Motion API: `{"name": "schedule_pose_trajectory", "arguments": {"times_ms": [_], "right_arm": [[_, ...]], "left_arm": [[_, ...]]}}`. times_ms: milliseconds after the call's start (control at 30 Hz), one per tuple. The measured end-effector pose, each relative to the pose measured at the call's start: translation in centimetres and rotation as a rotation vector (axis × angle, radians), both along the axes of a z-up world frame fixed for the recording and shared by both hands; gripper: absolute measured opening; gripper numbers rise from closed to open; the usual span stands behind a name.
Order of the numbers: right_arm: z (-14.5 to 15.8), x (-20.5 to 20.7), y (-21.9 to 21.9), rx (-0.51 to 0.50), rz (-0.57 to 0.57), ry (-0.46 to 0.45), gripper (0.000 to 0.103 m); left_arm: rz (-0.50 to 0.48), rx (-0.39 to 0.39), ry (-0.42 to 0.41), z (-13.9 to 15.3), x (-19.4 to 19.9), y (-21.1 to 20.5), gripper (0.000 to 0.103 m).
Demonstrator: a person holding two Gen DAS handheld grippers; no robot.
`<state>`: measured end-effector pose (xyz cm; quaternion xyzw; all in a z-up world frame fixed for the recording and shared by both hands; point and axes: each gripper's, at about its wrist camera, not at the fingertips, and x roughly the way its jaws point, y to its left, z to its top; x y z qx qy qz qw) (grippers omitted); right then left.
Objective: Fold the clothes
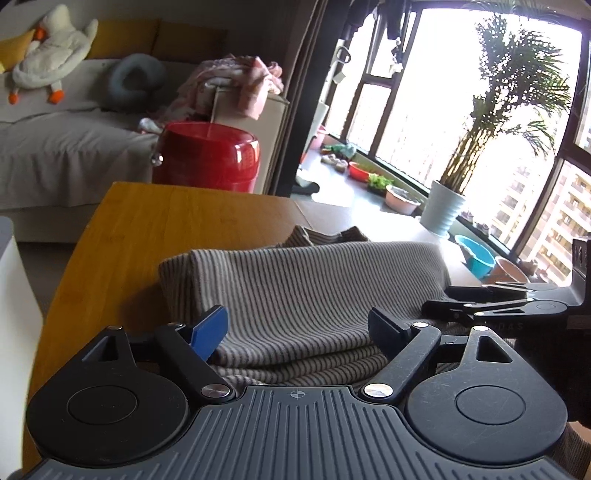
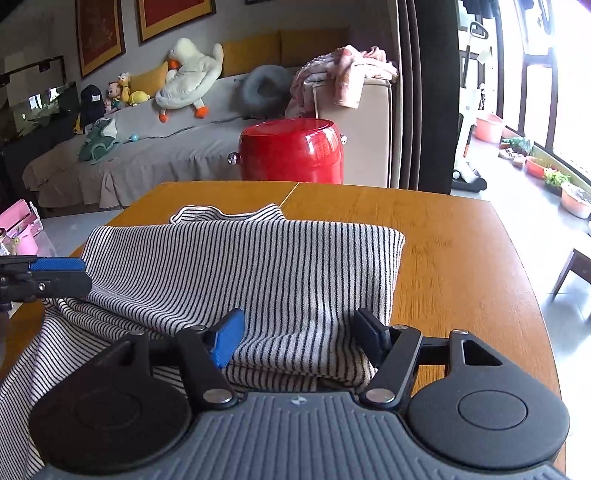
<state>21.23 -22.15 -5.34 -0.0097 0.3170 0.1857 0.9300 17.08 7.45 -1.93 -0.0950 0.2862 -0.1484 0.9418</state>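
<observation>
— Both claws stood apart, jaws wide: the left claw (image 1: 297, 332) and the right claw (image 2: 299, 339) each hung over the near edge of the striped shirt (image 2: 236, 266), gripping nothing.

— Where was the shirt?

— Folded on the wooden table (image 2: 461, 258), partly doubled over, its near edge bunched under the fingers. Bare wood showed left of it in the left view and right of it in the right view.

— What about the room, left to right?

— Framed pictures (image 2: 99, 35) on the wall, then a grey sofa (image 2: 155, 155) with a plush goose (image 2: 190, 77), a red stool (image 2: 291, 149) behind the table, pink laundry (image 2: 343, 74) on the sofa's arm, and bright windows with a potted palm (image 1: 491, 129).
</observation>
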Motion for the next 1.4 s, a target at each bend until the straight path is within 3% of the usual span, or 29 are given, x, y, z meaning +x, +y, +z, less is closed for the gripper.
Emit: {"name": "schedule_pose_trajectory", "arguments": {"times_ms": [33, 100, 200, 267, 300, 400, 500, 667, 833, 967, 1100, 1233, 1400], "right_arm": [[0.0, 0.0, 0.1, -0.001, 0.004, -0.003, 0.069], [0.0, -0.1, 0.0, 0.006, 0.012, -0.002, 0.072], [0.4, -0.3, -0.4, 0.034, 0.004, -0.010, 0.071], [1.3, -0.8, -1.0, 0.081, -0.016, -0.022, 0.064], [1.8, -1.0, -1.4, 0.111, -0.024, -0.030, 0.055], [2.8, -0.7, -2.1, 0.148, -0.025, -0.026, 0.052], [0.7, 0.8, -1.9, 0.082, -0.022, 0.061, 0.049], [0.8, 0.3, -1.7, 0.081, -0.022, 0.035, 0.049], [3.0, 0.6, -2.5, 0.131, -0.050, -0.043, 0.047], [2.1, 2.3, -2.4, 0.118, -0.052, 0.018, 0.047], [-0.3, 2.8, -2.5, 0.091, -0.085, 0.057, 0.059], [-0.4, 2.6, -2.7, 0.101, -0.098, 0.052, 0.061], [-0.4, 2.3, -2.4, 0.068, -0.104, 0.029, 0.063]], "left_arm": [[0.007, 0.006, -0.005, 0.3, -0.1, 0.3, 0.080], [0.015, -0.024, 0.002, 0.8, -0.3, 0.8, 0.059], [0.034, -0.030, 0.049, 0.5, 0.6, 0.7, 0.044], [0.047, 0.033, 0.066, -0.1, 1.2, 0.1, 0.039], [0.046, 0.064, 0.071, -0.4, 1.5, -0.2, 0.038], [0.034, 0.126, 0.062, -0.6, 1.6, -1.1, 0.038], [0.040, 0.124, 0.064, -0.3, 1.8, -1.3, 0.038], [0.105, 0.148, 0.045, 0.9, 2.0, -0.3, 0.045], [0.126, 0.190, 0.086, 0.4, 3.0, 0.4, 0.045], [0.124, 0.193, 0.093, 0.0, 3.2, 0.5, 0.046], [0.129, 0.197, 0.100, -0.2, 3.1, 0.7, 0.052], [0.131, 0.175, 0.106, 0.2, 1.9, 0.8, 0.053], [0.115, 0.118, 0.087, 0.9, -0.8, -0.2, 0.077]]}}
